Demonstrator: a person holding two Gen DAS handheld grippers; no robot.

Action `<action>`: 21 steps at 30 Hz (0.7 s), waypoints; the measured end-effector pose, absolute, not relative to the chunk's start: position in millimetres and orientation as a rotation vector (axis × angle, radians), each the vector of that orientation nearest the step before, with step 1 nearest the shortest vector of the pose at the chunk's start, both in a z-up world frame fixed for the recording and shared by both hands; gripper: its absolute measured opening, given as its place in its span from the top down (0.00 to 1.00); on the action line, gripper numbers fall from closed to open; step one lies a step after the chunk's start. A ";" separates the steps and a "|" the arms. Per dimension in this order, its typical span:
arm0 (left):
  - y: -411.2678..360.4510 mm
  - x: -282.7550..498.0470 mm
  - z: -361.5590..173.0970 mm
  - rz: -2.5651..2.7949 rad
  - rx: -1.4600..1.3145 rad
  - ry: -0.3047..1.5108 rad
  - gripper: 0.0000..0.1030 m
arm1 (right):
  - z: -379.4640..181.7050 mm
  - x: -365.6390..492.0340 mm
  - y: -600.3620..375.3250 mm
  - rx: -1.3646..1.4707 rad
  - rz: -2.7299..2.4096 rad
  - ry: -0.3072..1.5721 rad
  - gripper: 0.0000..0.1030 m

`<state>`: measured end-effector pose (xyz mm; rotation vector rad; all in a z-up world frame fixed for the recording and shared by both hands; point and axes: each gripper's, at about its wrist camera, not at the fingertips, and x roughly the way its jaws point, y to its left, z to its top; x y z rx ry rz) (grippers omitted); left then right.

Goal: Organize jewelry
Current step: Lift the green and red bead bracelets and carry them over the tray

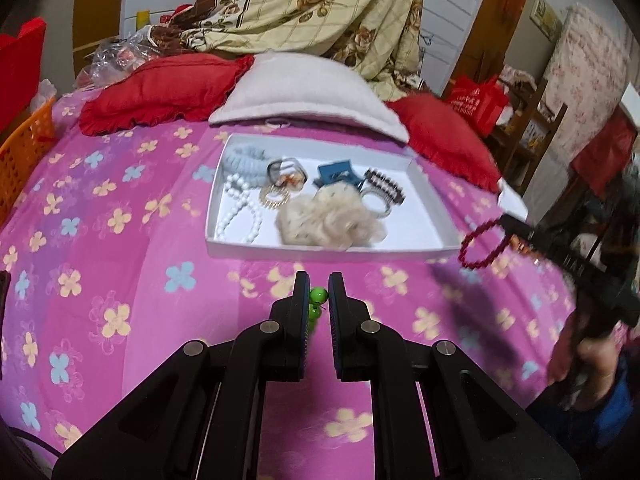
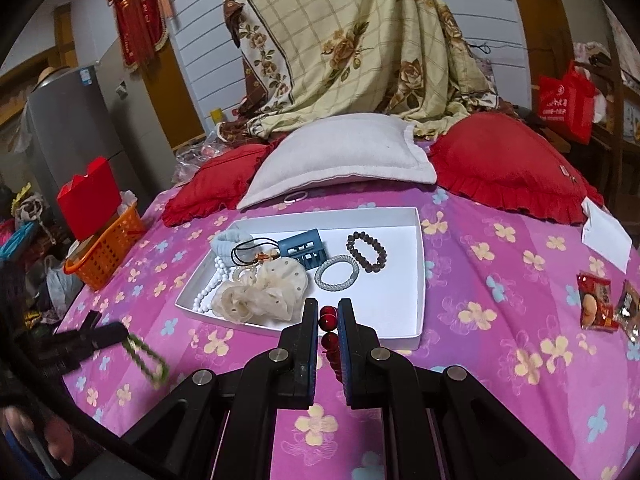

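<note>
A white tray (image 1: 432,236) lies on the pink flowered bedspread and holds jewelry: a white pearl necklace (image 1: 240,208), a cream scrunchie (image 1: 332,220), a blue clip (image 1: 334,174), a dark bead bracelet (image 2: 366,251) and a clear bangle (image 2: 338,273). My left gripper (image 1: 319,286) is shut on a green bead bracelet (image 1: 319,296), held above the bedspread just in front of the tray; it shows at the left of the right wrist view (image 2: 146,356). My right gripper (image 2: 328,310) is shut on a red bead bracelet (image 2: 329,322), near the tray's front edge (image 2: 416,336); it hangs at the right of the left wrist view (image 1: 480,246).
A grey pillow (image 2: 344,152) and two red pillows (image 2: 508,164) lie behind the tray. An orange basket (image 2: 106,248) stands at the bed's left edge. Snack packets (image 2: 596,300) and a white envelope (image 2: 606,234) lie at the right. A white hair tie (image 2: 296,197) lies by the pillow.
</note>
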<state>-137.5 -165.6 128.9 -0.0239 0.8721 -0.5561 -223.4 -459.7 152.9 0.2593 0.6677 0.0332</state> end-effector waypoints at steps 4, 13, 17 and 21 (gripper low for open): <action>-173.4 -133.3 141.1 -0.581 -0.064 0.877 0.92 | 157.9 -227.7 -472.2 0.255 0.035 0.656 0.91; -229.4 -122.4 148.7 -0.624 0.005 0.880 0.92 | 168.6 -214.7 -501.7 0.299 0.031 0.647 0.91; -261.1 -114.9 148.9 -0.653 0.064 0.866 0.92 | 167.4 -200.2 -514.0 0.342 0.037 0.661 0.91; -288.9 -103.4 146.7 -0.676 0.091 0.865 0.92 | 161.1 -183.5 -519.5 0.373 0.051 0.682 0.91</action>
